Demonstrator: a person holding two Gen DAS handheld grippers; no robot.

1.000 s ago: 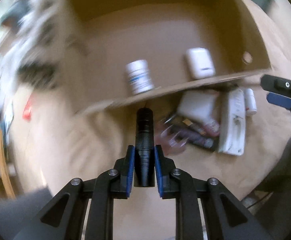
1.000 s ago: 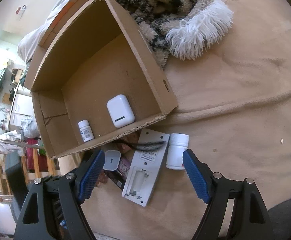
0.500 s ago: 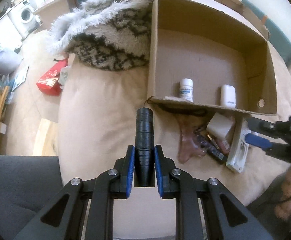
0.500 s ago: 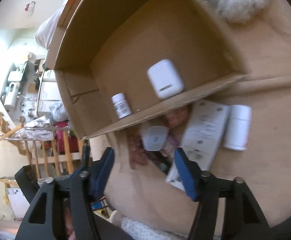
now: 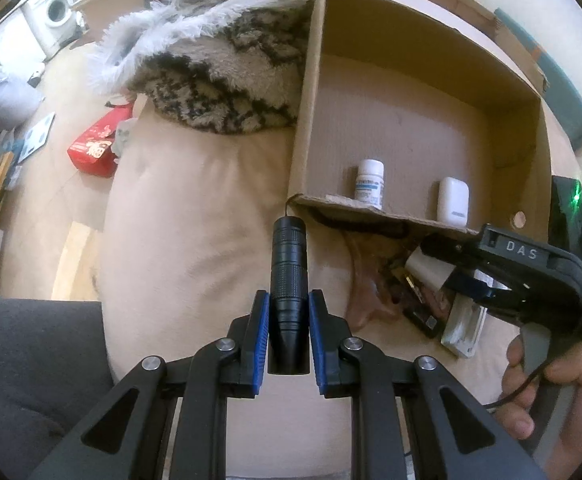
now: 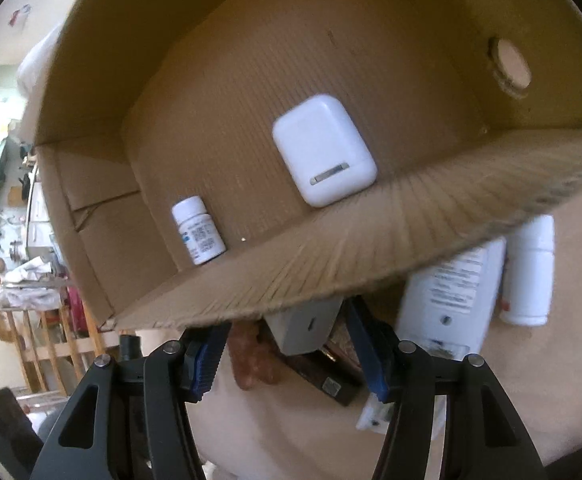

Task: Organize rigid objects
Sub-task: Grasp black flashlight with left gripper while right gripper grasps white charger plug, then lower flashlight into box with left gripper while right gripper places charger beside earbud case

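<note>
The right gripper (image 6: 287,354) has dropped close to the pile beside the cardboard box (image 6: 331,272) — fingers wide around a grey charger (image 6: 303,330), ready to close. The left gripper (image 5: 289,334) still clamps a black flashlight (image 5: 290,280) above the bed (image 5: 195,240).

Soft, even daylight in the left wrist view, apparently from the upper left, where the washing machine (image 5: 58,11) washes out pale. Sharp through the middle; strong fisheye bending and dark vignette at the corners. Green glare from an indicator light (image 5: 577,196) at the right edge. Dimmer and warmer in the right wrist view: cardboard box (image 6: 371,276) near rim smeared, probably motion blur, its underside casting shadow over the items below. Overexposed background at left edge.
</note>
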